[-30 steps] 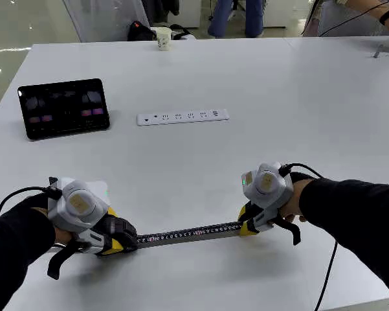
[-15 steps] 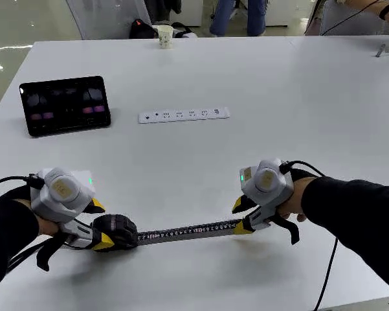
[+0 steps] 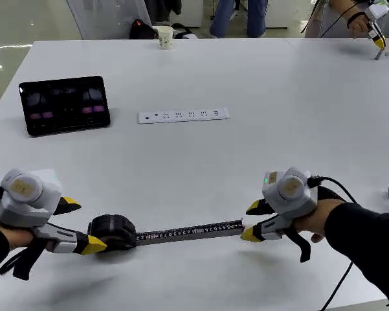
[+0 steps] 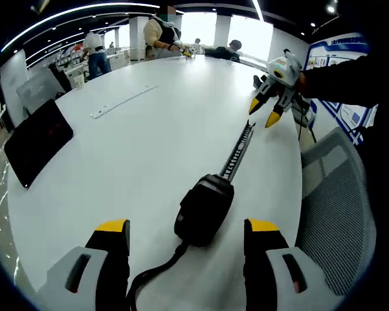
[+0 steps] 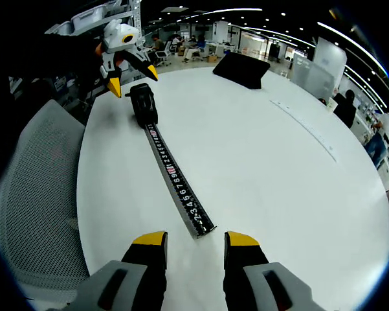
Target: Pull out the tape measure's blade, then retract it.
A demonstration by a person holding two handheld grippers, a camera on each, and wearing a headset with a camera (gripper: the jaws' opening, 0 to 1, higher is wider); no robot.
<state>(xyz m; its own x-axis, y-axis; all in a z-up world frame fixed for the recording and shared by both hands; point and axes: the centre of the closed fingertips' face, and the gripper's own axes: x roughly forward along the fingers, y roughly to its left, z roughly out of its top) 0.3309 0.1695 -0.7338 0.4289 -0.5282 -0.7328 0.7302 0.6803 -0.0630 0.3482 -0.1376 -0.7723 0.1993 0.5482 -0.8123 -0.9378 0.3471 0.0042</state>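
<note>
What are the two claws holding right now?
Nothing. The left claw and right claw are both open, and the black tape measure lies free on the white table, its blade out.

Open-plan office: my long white worktable [image 3: 259, 84], grey mesh chair [image 5: 32, 188] at left edge, ceiling strip lights [image 5: 233, 10] along the top.

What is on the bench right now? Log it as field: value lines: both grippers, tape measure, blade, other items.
left gripper: open, holding nothing
right gripper: open, holding nothing
tape measure: black case lying on the white table, just ahead of the left gripper, not gripped
blade: pulled out, flat on the table, its end just short of the right gripper
other items: tablet, power strip, paper cup, all farther back
</note>
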